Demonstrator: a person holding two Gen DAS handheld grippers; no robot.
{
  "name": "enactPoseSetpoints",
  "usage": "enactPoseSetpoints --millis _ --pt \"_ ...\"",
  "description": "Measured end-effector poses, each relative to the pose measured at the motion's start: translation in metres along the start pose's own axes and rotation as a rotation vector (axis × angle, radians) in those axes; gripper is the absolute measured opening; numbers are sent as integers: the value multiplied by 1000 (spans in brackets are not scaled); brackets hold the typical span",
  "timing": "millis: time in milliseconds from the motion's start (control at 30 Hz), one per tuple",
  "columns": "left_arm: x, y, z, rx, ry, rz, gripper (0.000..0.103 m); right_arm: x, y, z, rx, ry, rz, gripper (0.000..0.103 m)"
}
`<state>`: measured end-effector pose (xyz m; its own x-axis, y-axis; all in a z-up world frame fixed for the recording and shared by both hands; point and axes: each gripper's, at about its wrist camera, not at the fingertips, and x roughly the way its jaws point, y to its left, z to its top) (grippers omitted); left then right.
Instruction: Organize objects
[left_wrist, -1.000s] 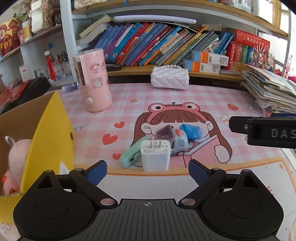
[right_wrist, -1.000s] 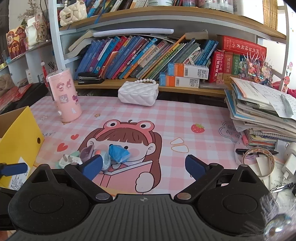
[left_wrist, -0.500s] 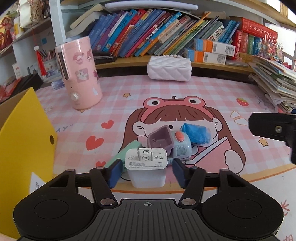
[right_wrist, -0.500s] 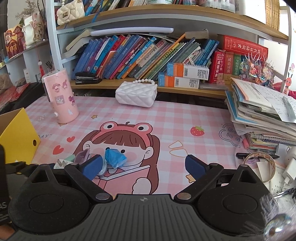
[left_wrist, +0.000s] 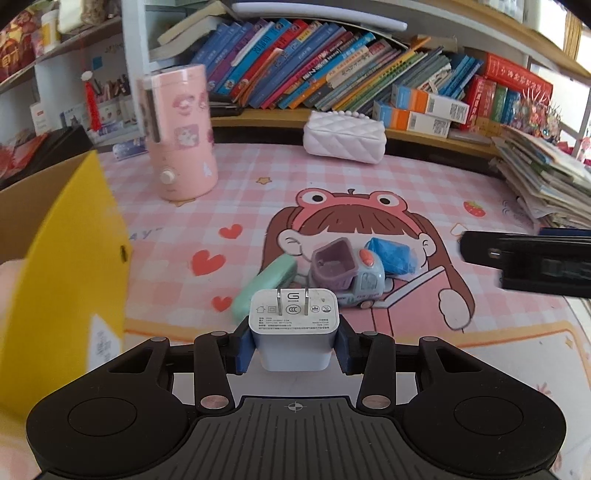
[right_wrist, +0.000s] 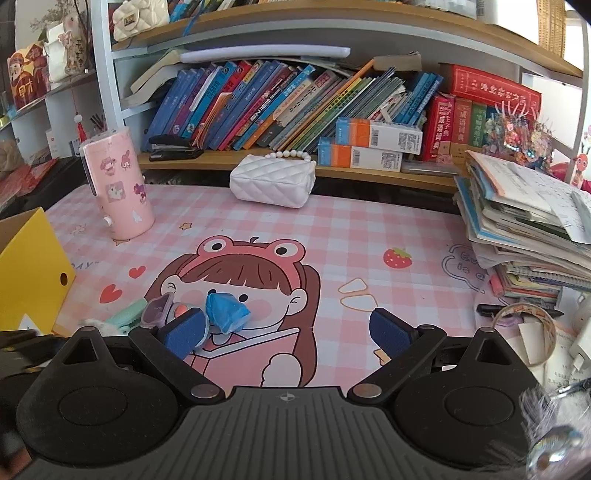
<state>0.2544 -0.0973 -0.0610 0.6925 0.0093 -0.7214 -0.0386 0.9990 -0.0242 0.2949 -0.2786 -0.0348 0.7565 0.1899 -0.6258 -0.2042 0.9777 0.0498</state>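
Observation:
My left gripper has a white plug charger between its blue pads, prongs up, and its jaws are closing, with both pads against the charger's sides. Just beyond it on the pink mat lie a mint green case, a small toy truck with a purple bin, and a crumpled blue wrapper. My right gripper hovers open and empty; the blue wrapper and the toy truck lie beside its left finger. The right gripper's body shows at the right edge of the left wrist view.
A yellow cardboard box stands close at the left. A pink humidifier and a white quilted purse sit at the back below the bookshelf. A pile of books and a tape roll fill the right side.
The left gripper moved up to the charger and its jaws closed from wide apart onto the charger's sides. The right gripper has barely moved.

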Motion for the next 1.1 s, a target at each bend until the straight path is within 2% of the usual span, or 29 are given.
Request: enactPoseSetpoints --millis 167,467,567,700,767,800,867,933,1100 --pt "-23 13 -6 -34 20 -6 41 25 4 2 -50 2 13 97" --pt "-48 19 -17 -44 17 -18 41 74 24 9 -136 30 77 85" --pt "-53 21 -19 -47 10 -16 41 84 30 8 -155 42 72 79" --pt "-56 23 -19 -57 4 -8 41 97 29 5 -147 93 91 76" --pt "-58 24 -19 -60 -1 -6 41 101 28 2 -129 128 101 70" --pt "-58 24 -19 -63 -3 -6 41 102 28 1 -120 143 108 61" --pt "-59 25 -19 -66 -8 -7 41 100 29 -3 -128 134 106 50" --pt "-60 23 -19 -66 -13 -10 41 96 28 -5 -135 124 116 31" --pt "-61 20 -17 -61 -27 -26 41 81 21 -5 -107 102 125 28"
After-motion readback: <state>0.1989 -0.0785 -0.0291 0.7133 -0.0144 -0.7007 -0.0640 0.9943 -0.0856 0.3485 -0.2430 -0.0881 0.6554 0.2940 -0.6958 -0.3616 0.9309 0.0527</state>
